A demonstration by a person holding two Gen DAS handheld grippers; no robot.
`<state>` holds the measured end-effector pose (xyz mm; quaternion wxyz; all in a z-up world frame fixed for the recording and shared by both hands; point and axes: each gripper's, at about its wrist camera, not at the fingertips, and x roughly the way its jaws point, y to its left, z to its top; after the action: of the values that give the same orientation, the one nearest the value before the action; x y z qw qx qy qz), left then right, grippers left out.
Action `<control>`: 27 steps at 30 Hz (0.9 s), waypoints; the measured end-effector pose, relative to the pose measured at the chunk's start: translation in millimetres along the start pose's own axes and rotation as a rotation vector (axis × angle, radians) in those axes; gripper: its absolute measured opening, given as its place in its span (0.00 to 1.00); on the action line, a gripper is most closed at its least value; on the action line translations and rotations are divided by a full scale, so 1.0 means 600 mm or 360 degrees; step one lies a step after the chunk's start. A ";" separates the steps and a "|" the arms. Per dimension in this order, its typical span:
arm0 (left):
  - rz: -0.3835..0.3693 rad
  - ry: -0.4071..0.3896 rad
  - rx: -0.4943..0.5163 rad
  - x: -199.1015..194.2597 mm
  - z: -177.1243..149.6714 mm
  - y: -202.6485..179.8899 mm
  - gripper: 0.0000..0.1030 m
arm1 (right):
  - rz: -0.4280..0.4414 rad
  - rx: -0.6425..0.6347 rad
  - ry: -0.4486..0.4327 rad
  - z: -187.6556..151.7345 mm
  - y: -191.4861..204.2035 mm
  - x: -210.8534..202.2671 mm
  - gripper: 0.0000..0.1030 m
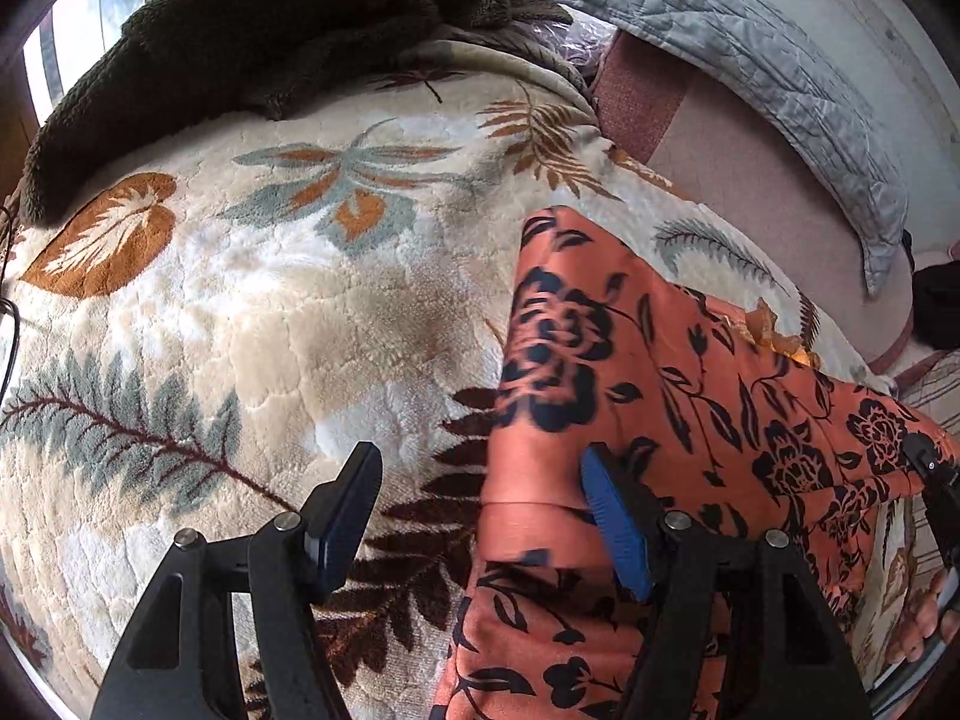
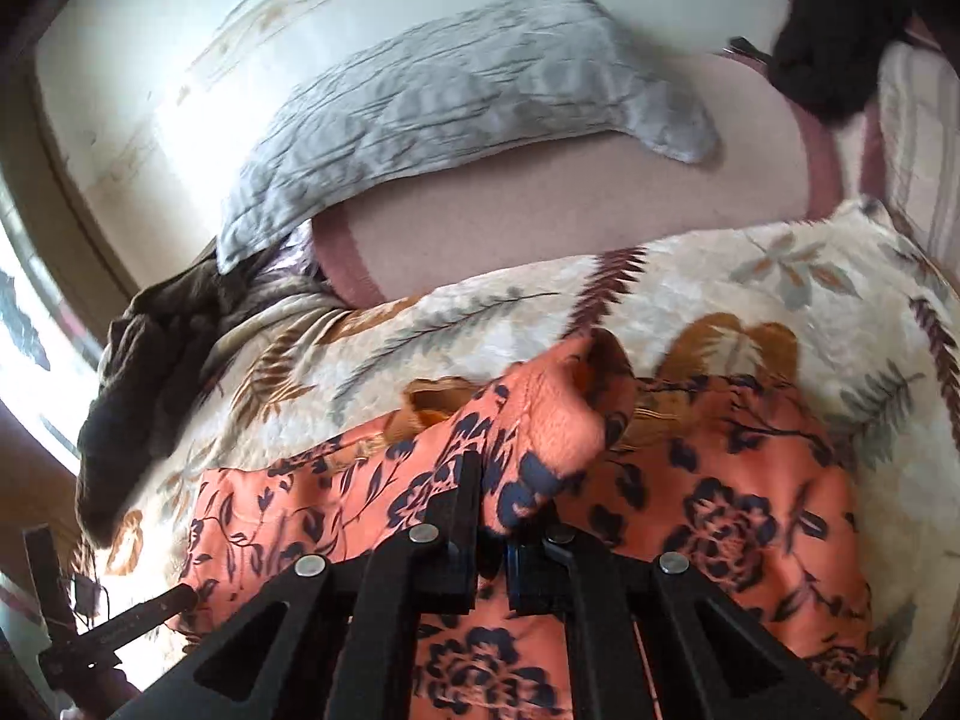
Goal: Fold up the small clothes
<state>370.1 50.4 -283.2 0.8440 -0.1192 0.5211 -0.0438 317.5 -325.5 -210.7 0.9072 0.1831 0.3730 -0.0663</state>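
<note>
An orange garment with black flowers lies on a cream blanket with a leaf pattern. My left gripper stands open over the garment's left edge, its blue-padded finger above the cloth and the other finger above the blanket. Nothing is pinched between them. In the right wrist view, my right gripper is shut on a raised fold of the orange garment, which bunches up in front of the fingers. That gripper also shows at the right edge of the left wrist view, on the cloth's far corner.
A dark brown fleece is heaped at the blanket's far side. A grey quilted pillow leans on the pale headboard above a pink sheet. A black object sits at the upper right. A window is at the left.
</note>
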 end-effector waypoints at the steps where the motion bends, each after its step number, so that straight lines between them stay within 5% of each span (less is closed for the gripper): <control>1: 0.0001 0.0016 0.0032 0.004 -0.005 -0.008 0.68 | -0.0014 0.0036 0.0040 -0.003 -0.030 -0.004 0.06; 5: 0.0026 0.0059 0.0134 0.016 -0.023 -0.035 0.68 | 0.0024 0.0238 0.0363 -0.051 -0.142 0.009 0.09; 7: 0.0055 0.0043 0.0169 0.017 -0.025 -0.042 0.68 | 0.0106 0.0362 0.0397 -0.071 -0.180 0.004 0.10; 9: 0.0063 0.0041 0.0169 0.018 -0.026 -0.041 0.68 | 0.0189 0.0464 0.0298 -0.079 -0.204 -0.012 0.25; 11: 0.0067 0.0048 0.0164 0.021 -0.026 -0.039 0.68 | 0.0264 0.0614 0.0211 -0.080 -0.226 -0.021 0.77; 12: 0.0072 0.0046 0.0168 0.023 -0.026 -0.039 0.68 | 0.0298 0.0688 0.0157 -0.080 -0.234 -0.022 0.81; 15: 0.0098 0.0031 0.0195 0.026 -0.027 -0.042 0.68 | 0.0327 0.0695 0.0140 -0.066 -0.236 -0.007 0.78; 18: 0.0119 0.0000 0.0230 0.025 -0.028 -0.048 0.68 | 0.0221 0.0638 0.0210 -0.058 -0.233 0.031 0.58; 20: 0.0121 -0.0027 0.0248 0.022 -0.029 -0.051 0.68 | 0.0171 0.0573 0.0265 -0.060 -0.229 0.062 0.23; 22: 0.0119 -0.0050 0.0274 0.019 -0.031 -0.054 0.68 | 0.0093 0.0483 0.0256 -0.058 -0.217 0.072 0.08; 27: 0.0129 -0.0164 0.0316 0.000 -0.028 -0.060 0.68 | 0.0054 0.0298 -0.0137 -0.006 -0.178 -0.023 0.03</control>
<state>357.2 13.0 -281.5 0.8784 -0.0159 0.4746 -0.0547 278.2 -423.3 -233.7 0.9023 0.2703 0.3227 -0.0933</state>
